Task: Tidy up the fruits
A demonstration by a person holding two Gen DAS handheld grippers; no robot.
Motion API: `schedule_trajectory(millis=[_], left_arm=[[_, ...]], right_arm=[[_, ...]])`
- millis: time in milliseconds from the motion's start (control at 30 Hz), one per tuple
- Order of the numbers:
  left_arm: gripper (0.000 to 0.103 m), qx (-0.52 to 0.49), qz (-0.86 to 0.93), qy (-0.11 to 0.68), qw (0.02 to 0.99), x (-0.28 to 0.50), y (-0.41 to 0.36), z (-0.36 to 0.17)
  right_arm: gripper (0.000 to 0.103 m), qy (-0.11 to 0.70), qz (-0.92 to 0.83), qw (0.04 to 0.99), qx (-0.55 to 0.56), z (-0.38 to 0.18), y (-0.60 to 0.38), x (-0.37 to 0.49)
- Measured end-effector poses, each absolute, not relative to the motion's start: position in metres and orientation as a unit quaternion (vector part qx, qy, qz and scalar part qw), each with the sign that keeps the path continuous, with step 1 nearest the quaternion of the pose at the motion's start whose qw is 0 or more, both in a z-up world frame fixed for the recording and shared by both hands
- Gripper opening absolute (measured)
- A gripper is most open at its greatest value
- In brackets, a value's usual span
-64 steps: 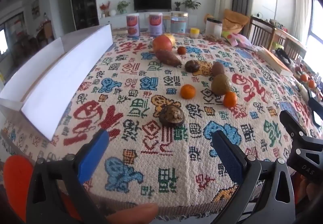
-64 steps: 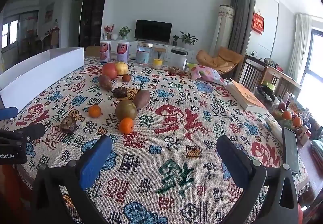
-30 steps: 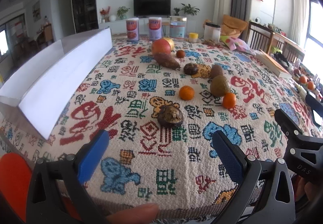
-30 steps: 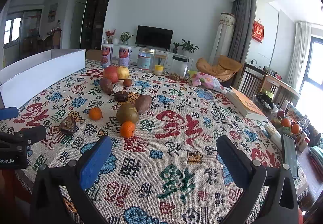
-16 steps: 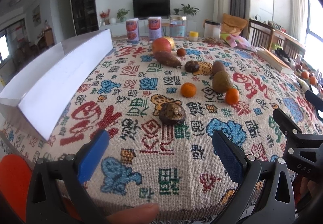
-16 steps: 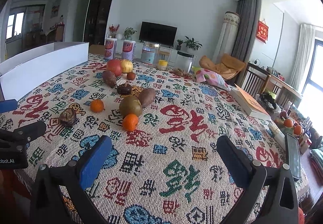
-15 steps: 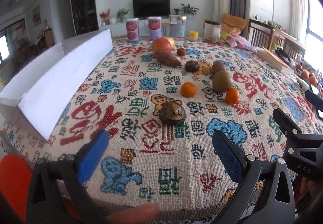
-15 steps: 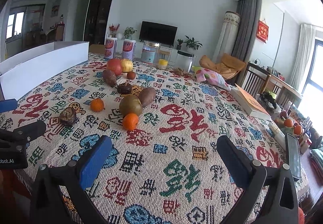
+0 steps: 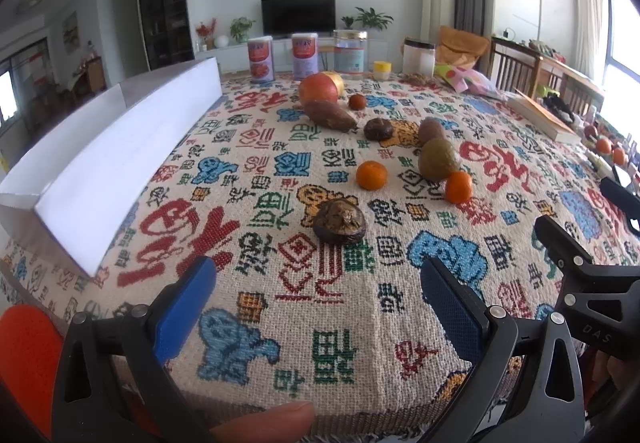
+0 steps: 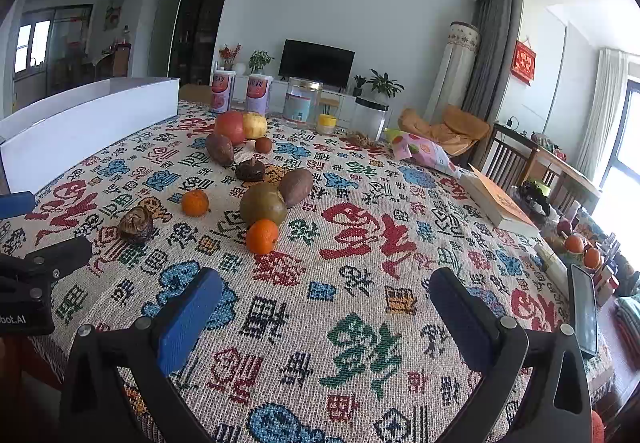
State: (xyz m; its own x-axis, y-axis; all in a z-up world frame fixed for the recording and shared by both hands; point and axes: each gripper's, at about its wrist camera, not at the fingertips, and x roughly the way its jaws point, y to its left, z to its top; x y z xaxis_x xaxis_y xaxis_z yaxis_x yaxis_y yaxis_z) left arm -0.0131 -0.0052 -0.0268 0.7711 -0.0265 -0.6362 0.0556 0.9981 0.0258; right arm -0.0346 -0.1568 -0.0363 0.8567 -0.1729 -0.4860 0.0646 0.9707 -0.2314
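Note:
Fruits lie loose on a patterned tablecloth (image 9: 280, 171). In the left wrist view a wrinkled brown fruit (image 9: 339, 222) is nearest, then two small oranges (image 9: 371, 175) (image 9: 458, 186), a green-brown round fruit (image 9: 438, 159), sweet potatoes (image 9: 330, 114), a red apple (image 9: 319, 90). A long white box (image 9: 120, 159) lies on the left. My left gripper (image 9: 318, 303) is open and empty at the near table edge. My right gripper (image 10: 320, 311) is open and empty above the cloth; the orange (image 10: 262, 236) and the brown fruit (image 10: 136, 225) lie ahead to its left.
Cans and jars (image 9: 304, 51) stand at the table's far edge. A book (image 10: 498, 203) and a snack bag (image 10: 422, 151) lie on the right side. A phone (image 10: 584, 309) lies at the right edge. Chairs stand beyond on the right.
Both grippers have shifted slightly, so the view has tilted a little. The fruits and the box have not moved. Both stay open.

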Motion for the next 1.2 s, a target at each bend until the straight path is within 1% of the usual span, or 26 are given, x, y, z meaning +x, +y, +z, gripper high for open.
schedule_trajectory(millis=[1200], left_arm=[[0.102, 0.022, -0.023, 0.339, 0.940, -0.0124, -0.0050, -0.0280]], right_arm=[[0.103, 0.263, -0.060, 0.957, -0.103, -0.0393, -0.1576, -0.0323]])
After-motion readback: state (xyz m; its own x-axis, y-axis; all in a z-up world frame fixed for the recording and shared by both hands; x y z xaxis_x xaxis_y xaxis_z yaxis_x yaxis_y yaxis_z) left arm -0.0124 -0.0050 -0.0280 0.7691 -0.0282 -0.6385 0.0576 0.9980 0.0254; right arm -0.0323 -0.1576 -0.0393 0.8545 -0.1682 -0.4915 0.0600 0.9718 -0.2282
